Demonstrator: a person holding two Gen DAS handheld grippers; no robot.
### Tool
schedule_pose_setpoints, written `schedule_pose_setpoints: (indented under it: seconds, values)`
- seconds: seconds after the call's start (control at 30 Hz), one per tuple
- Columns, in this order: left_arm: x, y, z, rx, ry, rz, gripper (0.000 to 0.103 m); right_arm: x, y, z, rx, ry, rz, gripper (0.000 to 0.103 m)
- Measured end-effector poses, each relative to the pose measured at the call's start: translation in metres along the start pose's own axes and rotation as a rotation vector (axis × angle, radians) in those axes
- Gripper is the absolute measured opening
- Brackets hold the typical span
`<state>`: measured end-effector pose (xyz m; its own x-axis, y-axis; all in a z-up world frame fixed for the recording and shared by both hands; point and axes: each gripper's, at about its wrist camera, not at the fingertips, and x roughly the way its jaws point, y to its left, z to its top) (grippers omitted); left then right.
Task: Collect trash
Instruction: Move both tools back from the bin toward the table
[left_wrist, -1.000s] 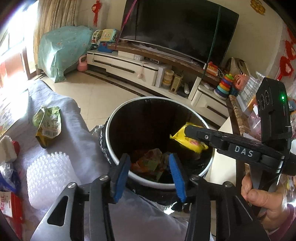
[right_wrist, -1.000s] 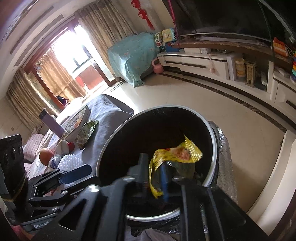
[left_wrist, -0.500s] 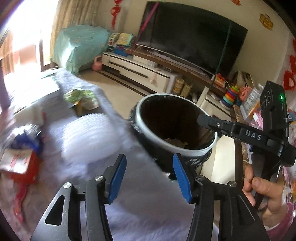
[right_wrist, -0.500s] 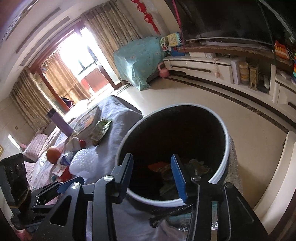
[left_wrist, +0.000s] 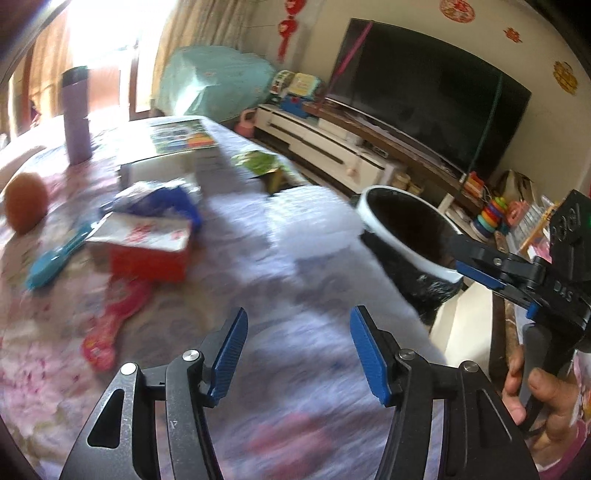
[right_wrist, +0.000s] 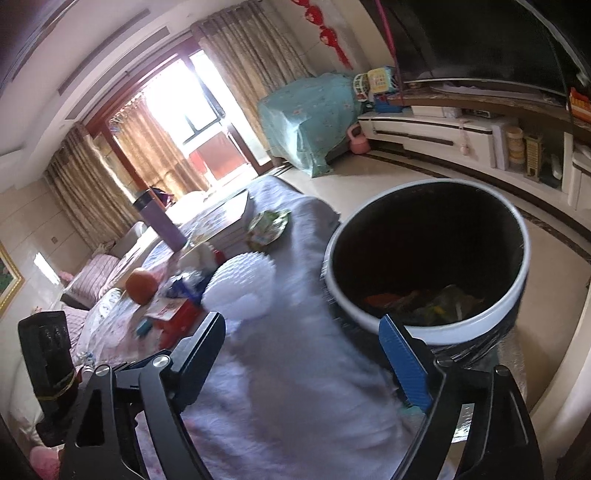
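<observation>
Left gripper (left_wrist: 298, 352): jaws opening, nothing between the blue pads, only the lavender tablecloth (left_wrist: 314, 266) below. View is motion-blurred.

Left part of the table: orange fruit (left_wrist: 25, 208), purple tumbler (left_wrist: 76, 114) upright, teal brush (left_wrist: 55, 256), red-and-white box (left_wrist: 147, 247) with a blue-and-white wrapper (left_wrist: 162, 199) on top of it, pink wrapper (left_wrist: 114, 319) lying flat just in front of the box. Which of these counts as trash is a judgement; the wrappers look likeliest.

Pink wrapper: probably thin film, light, limp, slippery. Long axis runs from near-left toward the box. Best pinched at one end or a raised edge.

Centre: white bubble-textured foam sheet (right_wrist: 240, 291), likely light and springy; take it at the rim. Behind it, green snack bag (right_wrist: 267, 229), crumpled, at the table edge beside the books (right_wrist: 221, 221); its long axis is unclear.

Right: trash bin (right_wrist: 480, 321) beside the table, wrappers already in the bottom. Right gripper (right_wrist: 306, 350) jaws opening wide, empty, near the bin's rim.
</observation>
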<state>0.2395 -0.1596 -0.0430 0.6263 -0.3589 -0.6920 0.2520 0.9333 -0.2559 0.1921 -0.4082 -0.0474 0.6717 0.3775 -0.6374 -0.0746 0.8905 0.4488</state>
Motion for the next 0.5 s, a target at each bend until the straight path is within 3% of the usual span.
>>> schedule_pose_setpoints:
  seconds: [0.3, 0.5]
  values:
    - [-0.028, 0.023, -0.017, -0.071, -0.009, 0.057, 0.059, 0.014, 0.038, -0.022, -0.055, 0.03, 0.03, 0.089]
    - [-0.038, 0.029, -0.017, -0.095, -0.029, 0.088, 0.073, 0.022, 0.051, -0.026, -0.082, 0.048, 0.041, 0.089]
